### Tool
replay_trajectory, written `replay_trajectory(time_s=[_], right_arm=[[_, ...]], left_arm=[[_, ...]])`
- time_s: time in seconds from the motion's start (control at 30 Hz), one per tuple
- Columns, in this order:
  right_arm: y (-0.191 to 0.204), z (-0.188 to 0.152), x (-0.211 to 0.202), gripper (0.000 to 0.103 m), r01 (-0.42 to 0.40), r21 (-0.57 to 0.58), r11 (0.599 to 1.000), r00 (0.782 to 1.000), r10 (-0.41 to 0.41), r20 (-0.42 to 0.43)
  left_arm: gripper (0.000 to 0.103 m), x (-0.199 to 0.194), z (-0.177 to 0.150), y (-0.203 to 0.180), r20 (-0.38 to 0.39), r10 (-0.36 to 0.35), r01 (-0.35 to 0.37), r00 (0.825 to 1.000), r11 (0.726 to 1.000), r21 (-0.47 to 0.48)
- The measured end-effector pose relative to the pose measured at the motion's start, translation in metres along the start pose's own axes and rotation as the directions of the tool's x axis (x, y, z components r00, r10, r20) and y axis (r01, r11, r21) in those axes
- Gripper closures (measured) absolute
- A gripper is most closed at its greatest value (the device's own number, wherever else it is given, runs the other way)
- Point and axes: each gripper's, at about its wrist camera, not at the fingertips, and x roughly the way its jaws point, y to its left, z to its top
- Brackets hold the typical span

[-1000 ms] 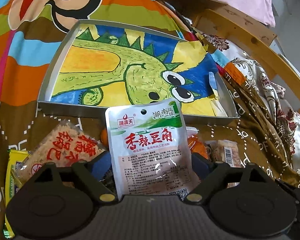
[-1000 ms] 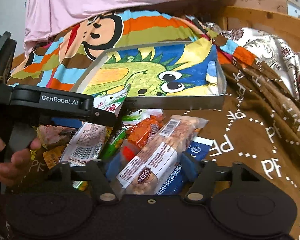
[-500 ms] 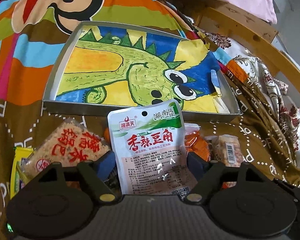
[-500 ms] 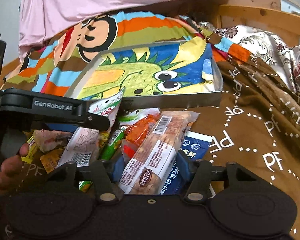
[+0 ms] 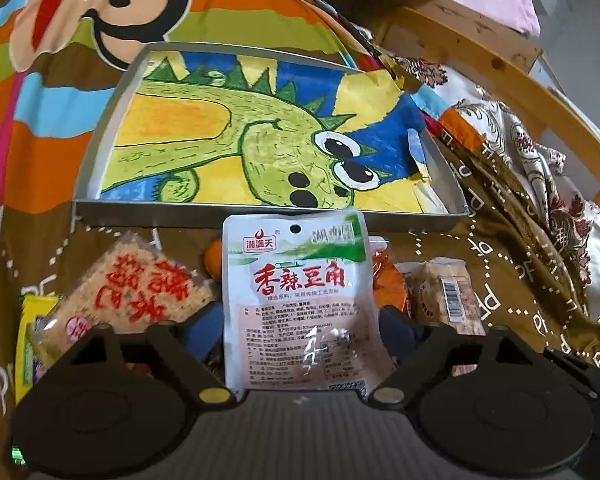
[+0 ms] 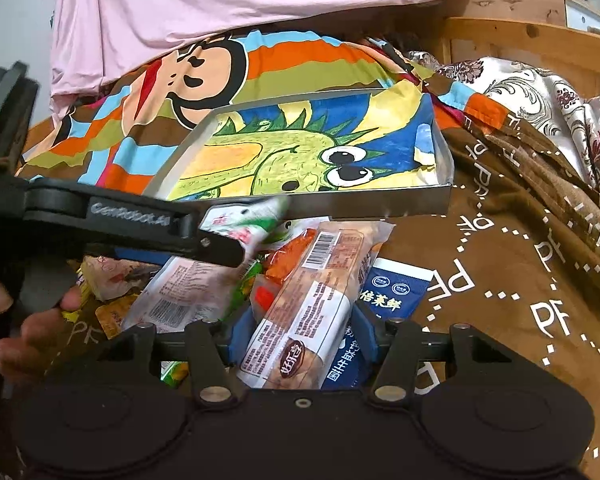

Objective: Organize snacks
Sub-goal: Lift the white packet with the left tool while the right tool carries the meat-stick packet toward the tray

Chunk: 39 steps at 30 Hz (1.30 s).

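A white pouch with red characters (image 5: 300,280) stands up between the fingers of my left gripper (image 5: 300,320). Its jaws are opening; the blue pads sit right at the pouch's side edges and I see no clear press. In the right wrist view the same pouch (image 6: 236,232) slants under the left gripper's finger (image 6: 204,240), its top blurred. My right gripper (image 6: 302,332) is shut on a long clear-wrapped snack packet (image 6: 320,280) with a barcode. Behind both lies a grey tray (image 5: 260,216) lined with a dinosaur drawing, with no snack inside.
Loose snacks are piled before the tray (image 6: 360,204): a rice-cake packet (image 5: 140,292), a yellow packet (image 5: 28,340), orange snacks (image 5: 388,284), a blue milk pouch (image 6: 396,292). A hand (image 6: 28,328) holds the left tool. A wooden bed frame (image 5: 520,92) runs along the right.
The right jaws narrowed onto the long packet. The left jaws narrowed around the white pouch, then widened again. The pouch's top leaned to the right.
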Motion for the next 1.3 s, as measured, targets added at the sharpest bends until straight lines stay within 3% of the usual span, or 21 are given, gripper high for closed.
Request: replay_trajectory(time_s=[0.13,0.23,0.33,0.53,0.57,0.67,0.93,1.13,1.2,1.3], right_arm=[[-0.003,-0.001,0.001,0.048,-0.009,-0.005,1.000,1.000,0.009,0.001],[-0.001,-0.002,0.001,0.048,-0.008,-0.026,1.000,1.000,0.008,0.006],[0.000,-0.002,0.002,0.048,-0.007,-0.036,0.999,1.000,0.007,0.006],[0.003,-0.003,0.001,0.048,-0.004,-0.042,0.999,1.000,0.004,0.006],[0.003,-0.003,0.001,0.049,-0.002,-0.044,0.999,1.000,0.002,0.006],[0.004,-0.003,0.001,0.049,-0.001,-0.042,0.999,1.000,0.001,0.005],[0.003,-0.003,0.000,0.049,-0.007,-0.046,0.999,1.000,0.007,0.007],[-0.006,-0.001,0.002,0.049,-0.035,-0.003,0.999,0.999,0.035,-0.007],[-0.011,0.000,0.004,0.048,-0.054,0.034,0.998,0.998,0.054,-0.013],[-0.014,0.002,0.005,0.047,-0.067,0.055,0.996,0.998,0.068,-0.017]], left_arm=[[0.005,0.012,0.007,0.000,-0.018,-0.014,0.013,1.000,1.000,-0.012],[0.008,0.019,0.010,0.002,-0.042,-0.014,0.013,0.999,1.000,-0.018],[0.026,0.028,0.006,0.006,-0.080,0.003,-0.007,0.997,0.999,-0.048],[0.053,0.012,0.001,0.018,-0.039,-0.012,0.007,0.999,0.992,-0.122],[0.061,0.008,0.000,0.020,-0.035,-0.018,0.012,0.999,0.990,-0.141],[0.071,-0.003,-0.003,0.027,-0.014,-0.040,0.036,0.999,0.981,-0.189],[0.074,-0.017,-0.015,0.037,0.081,-0.191,0.207,0.978,0.931,-0.299],[0.074,-0.008,-0.007,0.031,0.116,-0.326,0.346,0.938,0.886,-0.308],[0.071,-0.002,-0.006,0.024,0.110,-0.339,0.356,0.934,0.886,-0.296],[0.071,0.001,-0.004,0.016,0.114,-0.307,0.327,0.945,0.908,-0.261]])
